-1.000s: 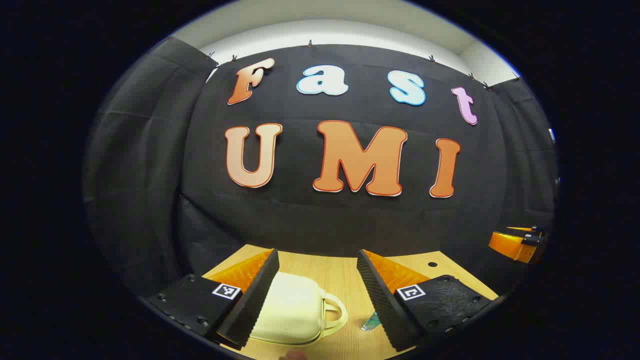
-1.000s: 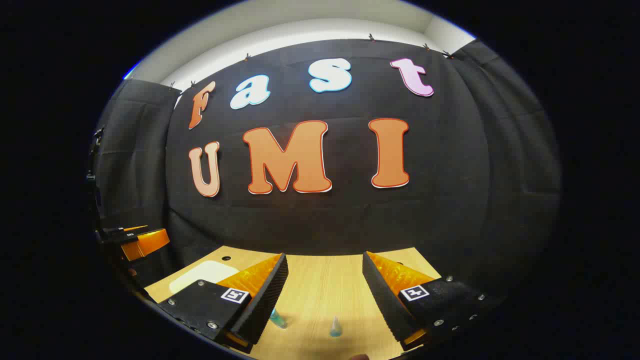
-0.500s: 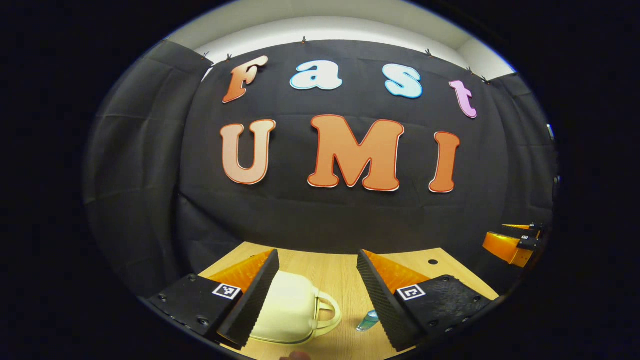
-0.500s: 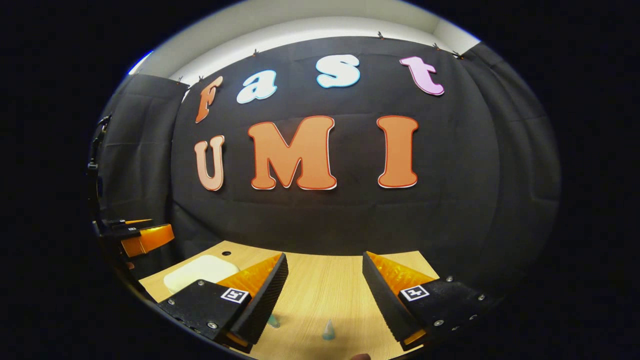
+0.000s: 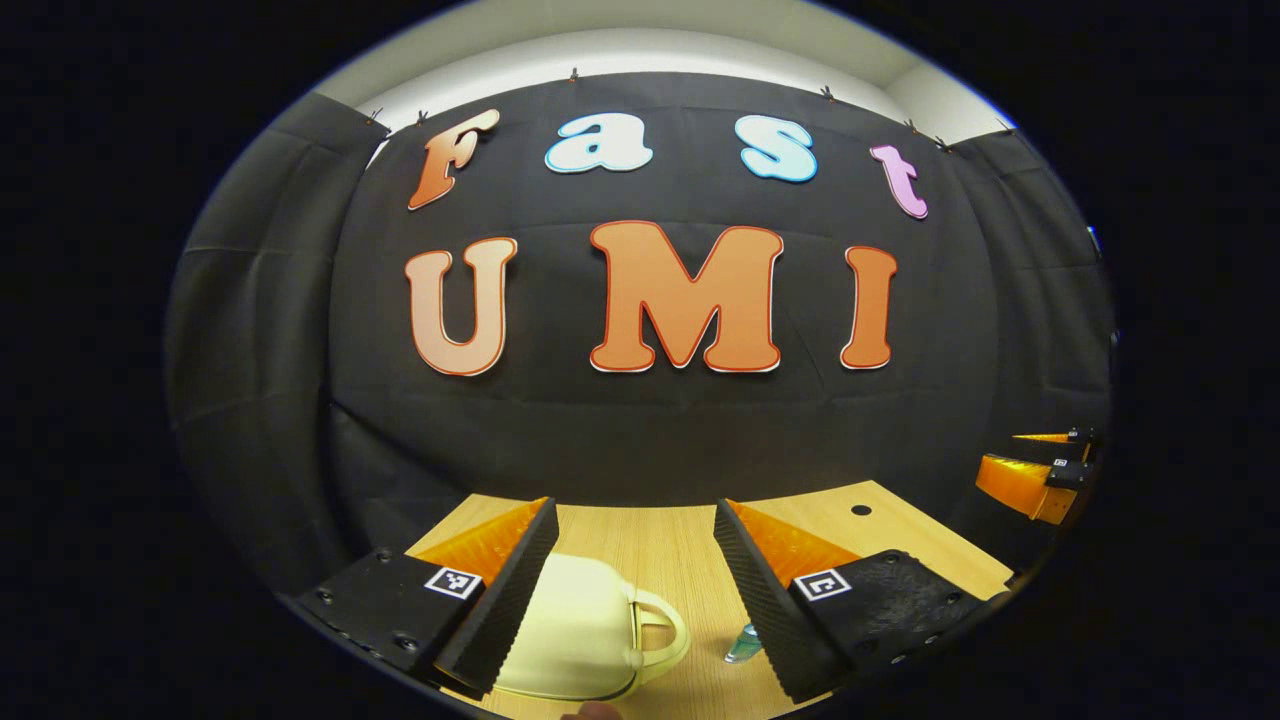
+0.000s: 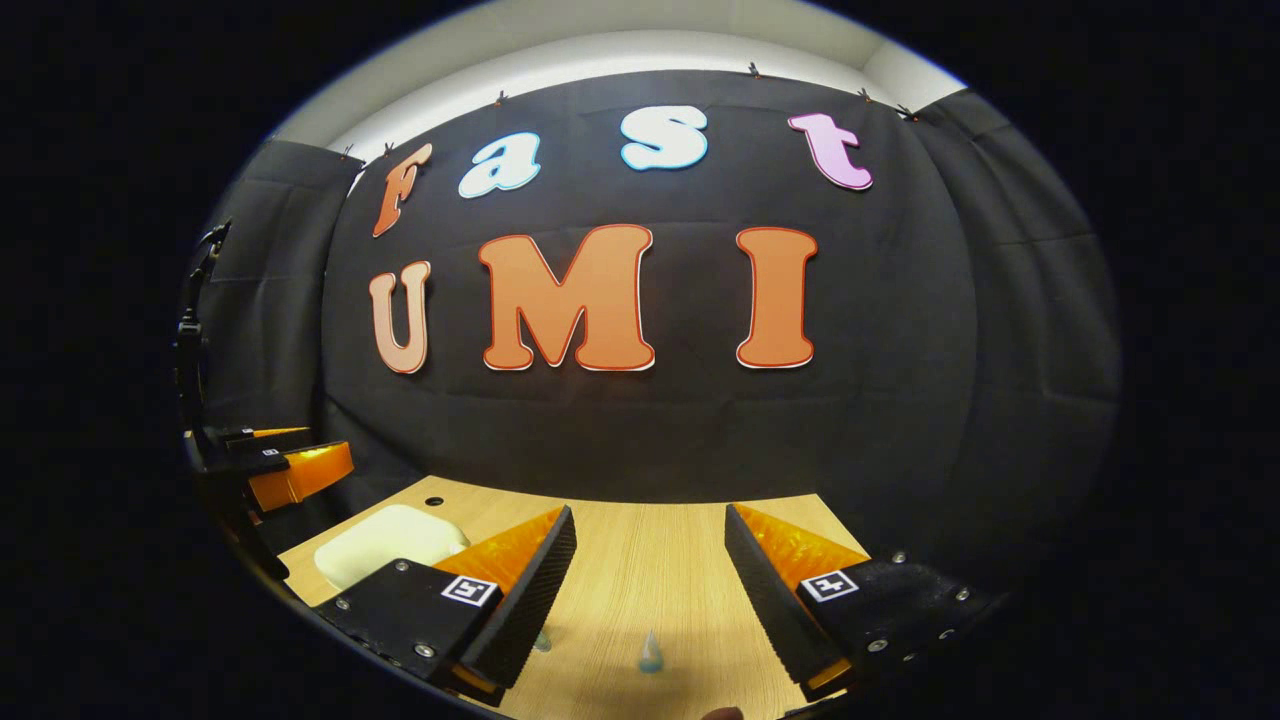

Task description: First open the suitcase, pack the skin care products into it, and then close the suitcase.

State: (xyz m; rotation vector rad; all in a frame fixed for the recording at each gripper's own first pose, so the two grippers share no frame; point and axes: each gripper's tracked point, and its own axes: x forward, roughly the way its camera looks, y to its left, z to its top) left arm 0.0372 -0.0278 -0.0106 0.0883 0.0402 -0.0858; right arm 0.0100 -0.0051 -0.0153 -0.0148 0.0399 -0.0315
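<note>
A small cream suitcase (image 5: 575, 630) with a looped handle lies shut on the wooden table (image 5: 660, 550), below my left gripper (image 5: 635, 590), whose fingers stand open above it. A pale blue skin care bottle (image 5: 742, 645) lies right of the suitcase, partly behind the right finger. In the right gripper view my right gripper (image 6: 650, 600) is open above the table (image 6: 640, 560), with a small blue bottle tip (image 6: 651, 655) between its fingers and another bottle (image 6: 541, 641) by its left finger. The suitcase (image 6: 385, 540) sits at the left there.
The black cloth wall rises right behind the table. A small round hole (image 5: 861, 510) marks the tabletop at the far right. The right gripper (image 5: 1035, 470) shows at the right edge of the left gripper view; the left gripper (image 6: 275, 465) shows at the left edge of the right gripper view.
Both views have shifted slightly: the wall has slid left and the table has come up a little in each. Both grippers stay open and nothing on the table has moved.
</note>
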